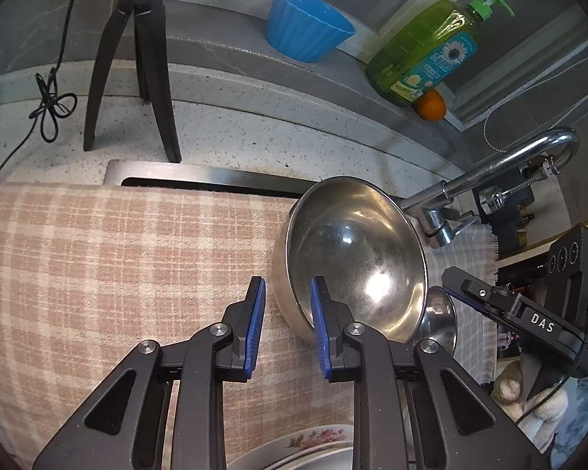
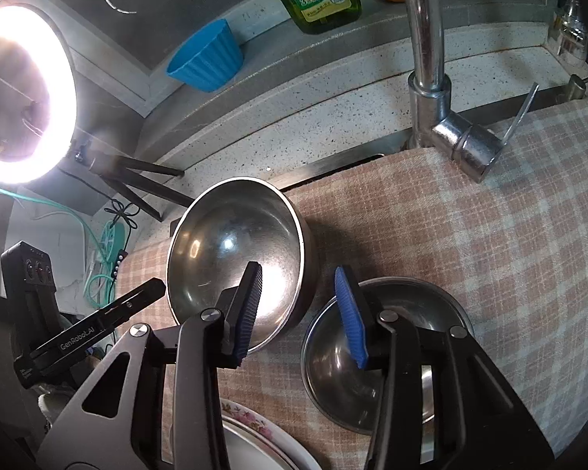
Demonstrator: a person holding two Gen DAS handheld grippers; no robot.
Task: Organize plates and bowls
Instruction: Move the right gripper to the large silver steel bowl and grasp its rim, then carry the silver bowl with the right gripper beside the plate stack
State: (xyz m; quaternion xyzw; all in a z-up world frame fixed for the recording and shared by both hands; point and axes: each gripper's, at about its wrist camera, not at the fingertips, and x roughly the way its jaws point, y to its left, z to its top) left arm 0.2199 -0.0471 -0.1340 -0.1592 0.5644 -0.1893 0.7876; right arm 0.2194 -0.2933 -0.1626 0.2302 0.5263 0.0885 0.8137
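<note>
A large steel bowl (image 1: pixel 356 258) (image 2: pixel 239 258) sits tilted on the checked cloth (image 1: pixel 117 266) (image 2: pixel 470 235). My left gripper (image 1: pixel 286 293) is open, its jaws either side of the bowl's near-left rim, not closed on it. My right gripper (image 2: pixel 300 278) is open, its left finger over the big bowl's inside and its right finger over a smaller steel bowl (image 2: pixel 384 356) (image 1: pixel 439 321) beside it. A white floral plate (image 1: pixel 317 442) (image 2: pixel 254 427) lies under both grippers at the bottom edge.
A chrome faucet (image 1: pixel 490 180) (image 2: pixel 427 58) rises behind the bowls. On the ledge stand a blue ribbed cup (image 1: pixel 305 27) (image 2: pixel 207 58), a green soap bottle (image 1: pixel 423 55) and an orange (image 1: pixel 431 105). A tripod (image 1: pixel 137 58) and a ring light (image 2: pixel 19 94) stand at left.
</note>
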